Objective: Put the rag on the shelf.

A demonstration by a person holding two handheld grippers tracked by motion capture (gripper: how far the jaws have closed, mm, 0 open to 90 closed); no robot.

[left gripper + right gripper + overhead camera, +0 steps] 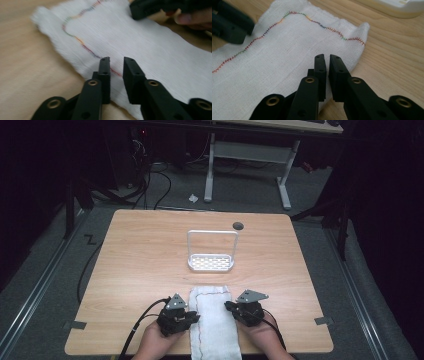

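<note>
A white cloth (215,322) with coloured zigzag stitching lies flat at the table's near edge, between my two grippers. My left gripper (194,317) sits at its left edge; in the left gripper view (116,60) the jaws stand open a little, hovering over the cloth's (150,47) stitched hem with nothing between them. My right gripper (229,306) is at the cloth's right edge. In the right gripper view (325,57) its jaws are nearly together above the cloth's (274,57) border, with no fabric seen in the slit. Each view shows the other gripper's black jaws across the cloth.
A white perforated tray with a tall hoop handle (193,265) stands mid-table beyond the cloth; its rim (402,10) appears in the right gripper view. A grey round cap (238,225) sits near the far edge. Tape marks (75,325) flank the front corners.
</note>
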